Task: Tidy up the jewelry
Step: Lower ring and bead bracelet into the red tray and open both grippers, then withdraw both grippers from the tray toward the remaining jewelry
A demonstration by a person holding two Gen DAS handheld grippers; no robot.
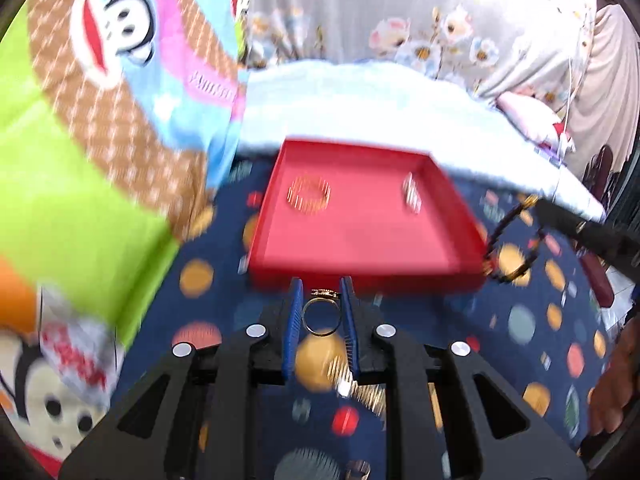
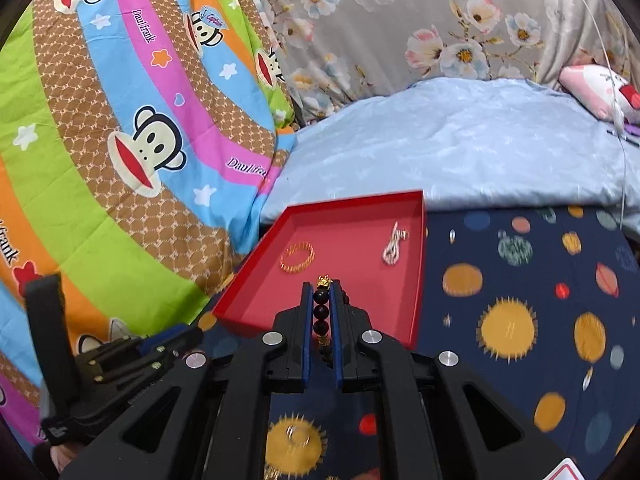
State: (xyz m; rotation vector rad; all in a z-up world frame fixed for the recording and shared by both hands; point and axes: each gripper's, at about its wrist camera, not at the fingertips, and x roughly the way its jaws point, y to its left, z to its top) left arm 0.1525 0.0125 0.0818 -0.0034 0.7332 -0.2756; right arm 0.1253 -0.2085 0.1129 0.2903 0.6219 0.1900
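Observation:
A red tray [image 1: 360, 248] [image 2: 276, 304] lies on the dark planet-print cloth. In it lie a gold bracelet [image 1: 310, 195] [image 2: 297, 257] and a silver chain piece [image 1: 412, 197] [image 2: 393, 244]. My left gripper [image 1: 322, 294] is shut on a gold ring [image 1: 321, 316], just before the tray's near rim. My right gripper [image 2: 322, 290] is shut on a black bead bracelet [image 2: 321, 314] with a gold charm, held over the tray's near edge; it also shows in the left wrist view [image 1: 510, 240] at the tray's right side.
A cartoon monkey quilt [image 2: 120, 140] lies left of the tray and a light blue blanket [image 2: 460, 148] behind it. A clear ring [image 2: 298, 436] and small silver pieces [image 2: 452, 235] lie on the planet cloth [image 2: 520, 280]. The left wrist view is motion-blurred.

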